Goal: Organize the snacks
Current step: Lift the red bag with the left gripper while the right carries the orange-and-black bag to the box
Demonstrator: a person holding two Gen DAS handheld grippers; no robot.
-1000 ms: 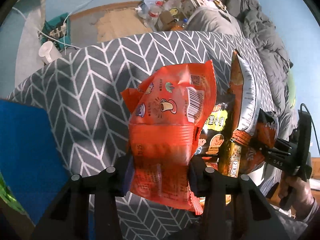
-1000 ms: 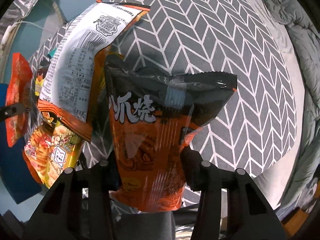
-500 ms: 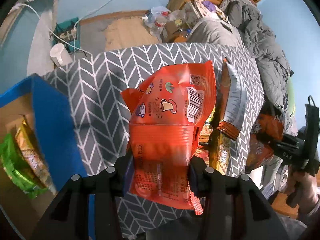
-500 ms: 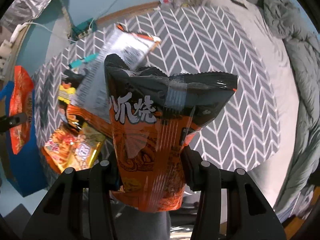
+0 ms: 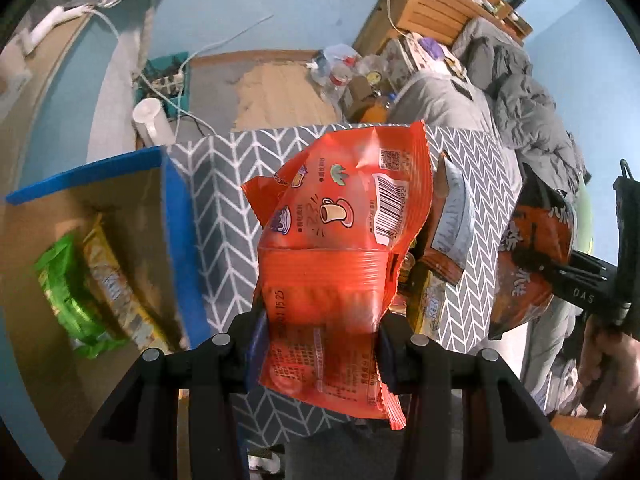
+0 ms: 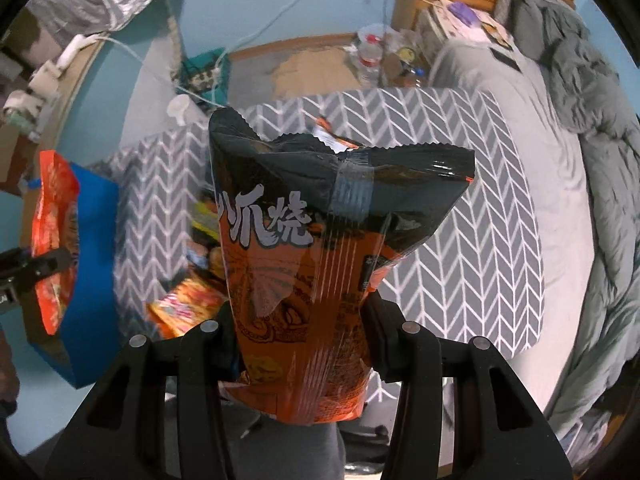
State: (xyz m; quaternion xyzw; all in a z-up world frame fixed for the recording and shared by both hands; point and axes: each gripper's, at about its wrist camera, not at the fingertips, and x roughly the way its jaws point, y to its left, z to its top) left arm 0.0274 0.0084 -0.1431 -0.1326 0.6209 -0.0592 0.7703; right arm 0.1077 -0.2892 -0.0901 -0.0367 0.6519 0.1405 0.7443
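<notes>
- Between the fingers of the left gripper (image 5: 320, 354), the red-orange snack bag (image 5: 344, 248) is sitting pinched at its lower part, its top with the barcode standing out ahead of the jaws.
- To the left of that gripper, the blue box (image 5: 176, 240) is lying open, a green packet (image 5: 68, 292) and a yellow packet (image 5: 116, 288) resting inside it.
- Between the fingers of the right gripper (image 6: 304, 344), the black-and-orange snack bag (image 6: 320, 248) is being squeezed near its bottom, its crimped black top sticking out forward.
- Beyond both grippers, the chevron-patterned cloth (image 6: 460, 200) is spreading out, with more snack packets (image 6: 188, 304) lying on it to the left of the right gripper.
- At the far right of the left view, a hand (image 5: 612, 376) is gripping the right gripper's handle.
</notes>
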